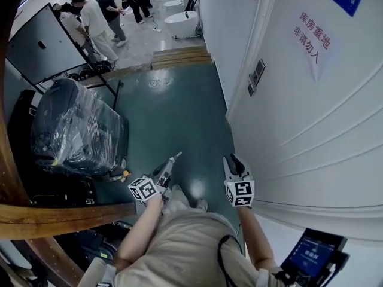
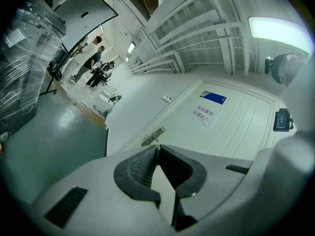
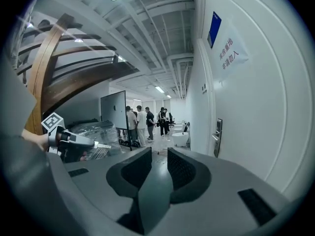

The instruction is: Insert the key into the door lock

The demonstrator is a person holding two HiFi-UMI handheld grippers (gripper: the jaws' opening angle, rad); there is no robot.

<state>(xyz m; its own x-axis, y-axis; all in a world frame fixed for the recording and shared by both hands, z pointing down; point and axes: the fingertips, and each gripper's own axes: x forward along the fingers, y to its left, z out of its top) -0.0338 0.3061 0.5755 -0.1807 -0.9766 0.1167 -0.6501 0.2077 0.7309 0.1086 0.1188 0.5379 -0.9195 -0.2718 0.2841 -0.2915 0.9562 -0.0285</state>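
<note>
Now | left hand-held gripper (image 1: 170, 165): clenched on key (image 1: 176, 156) | right hand-held gripper (image 1: 234, 160): released, empty | door lock (image 1: 256, 75): well apart.

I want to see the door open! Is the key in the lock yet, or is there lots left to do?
Done: the left hand-held gripper is shut on a thin metal piece that looks like the key. In hand: it points toward the door lock, which is some way ahead on the white door. Left: reach the lock and push the key in. The right hand-held gripper is open and empty.
</note>
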